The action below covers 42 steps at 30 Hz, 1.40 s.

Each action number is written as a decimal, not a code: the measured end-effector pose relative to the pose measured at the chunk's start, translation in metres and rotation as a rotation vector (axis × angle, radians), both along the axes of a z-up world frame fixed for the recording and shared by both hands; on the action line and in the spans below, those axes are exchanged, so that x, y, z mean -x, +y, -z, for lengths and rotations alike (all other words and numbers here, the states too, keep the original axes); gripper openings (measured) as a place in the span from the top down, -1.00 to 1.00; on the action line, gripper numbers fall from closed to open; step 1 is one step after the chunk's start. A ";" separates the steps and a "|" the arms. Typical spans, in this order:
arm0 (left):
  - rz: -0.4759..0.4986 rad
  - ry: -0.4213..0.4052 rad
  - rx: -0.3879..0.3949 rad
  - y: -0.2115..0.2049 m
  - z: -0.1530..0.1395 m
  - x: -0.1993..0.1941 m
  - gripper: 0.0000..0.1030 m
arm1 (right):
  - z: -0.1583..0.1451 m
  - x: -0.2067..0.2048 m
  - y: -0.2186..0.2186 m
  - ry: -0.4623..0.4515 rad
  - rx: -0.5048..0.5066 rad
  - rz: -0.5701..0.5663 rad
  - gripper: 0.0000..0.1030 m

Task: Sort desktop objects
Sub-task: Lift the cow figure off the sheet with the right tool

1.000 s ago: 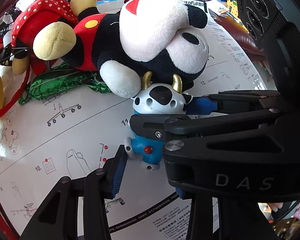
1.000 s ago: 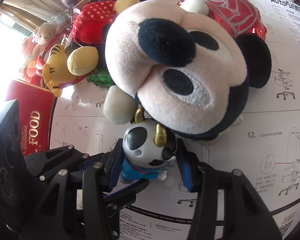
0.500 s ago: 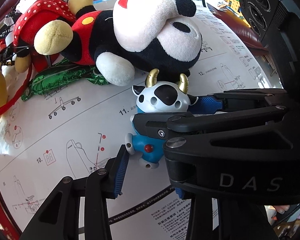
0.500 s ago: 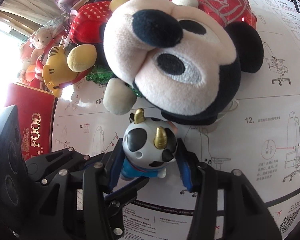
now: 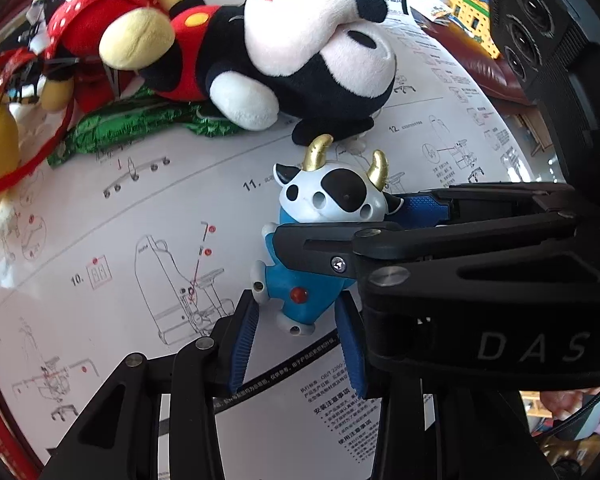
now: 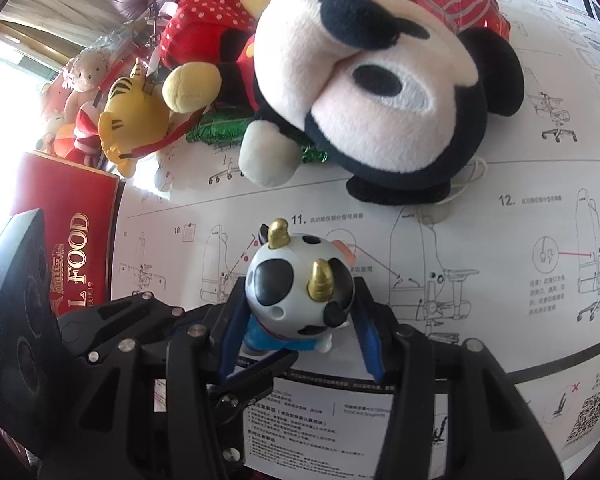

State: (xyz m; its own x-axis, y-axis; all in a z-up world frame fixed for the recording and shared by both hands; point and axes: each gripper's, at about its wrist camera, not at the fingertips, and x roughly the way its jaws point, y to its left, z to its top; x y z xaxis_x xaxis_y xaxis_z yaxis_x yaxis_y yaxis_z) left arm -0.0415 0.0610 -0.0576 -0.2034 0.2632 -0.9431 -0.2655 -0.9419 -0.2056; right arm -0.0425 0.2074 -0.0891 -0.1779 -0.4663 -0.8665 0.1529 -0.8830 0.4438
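Left wrist view: the left tongs [image 5: 298,316] stand spread around the blue body of a small plastic cow figurine with gold horns [image 5: 332,196], pads not touching it. The right tongs [image 5: 340,232] cross from the right and pinch it, partly hiding its middle.

Right wrist view: the right tongs [image 6: 300,320] clamp the figurine's [image 6: 300,284] spotted head; its feet are hidden. Only here a red box lettered FOOD [image 6: 66,240] shows, left of the printed instruction sheet [image 6: 480,240] covering the bench.

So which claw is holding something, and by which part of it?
The right claw grips the cow figurine across its blue body, below the head. The left claw is open around its legs, not clamped.
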 end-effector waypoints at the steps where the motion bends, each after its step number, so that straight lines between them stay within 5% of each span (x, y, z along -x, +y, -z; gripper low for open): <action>1: -0.005 -0.003 -0.002 -0.001 0.000 0.000 0.22 | 0.001 -0.001 0.000 -0.006 0.002 0.004 0.04; 26: 0.002 0.025 0.056 0.033 0.004 -0.001 0.41 | 0.001 -0.005 0.009 -0.019 0.024 0.056 0.04; 42: -0.029 0.107 0.014 0.006 -0.043 -0.030 0.41 | -0.045 -0.026 -0.006 0.061 0.025 0.045 0.04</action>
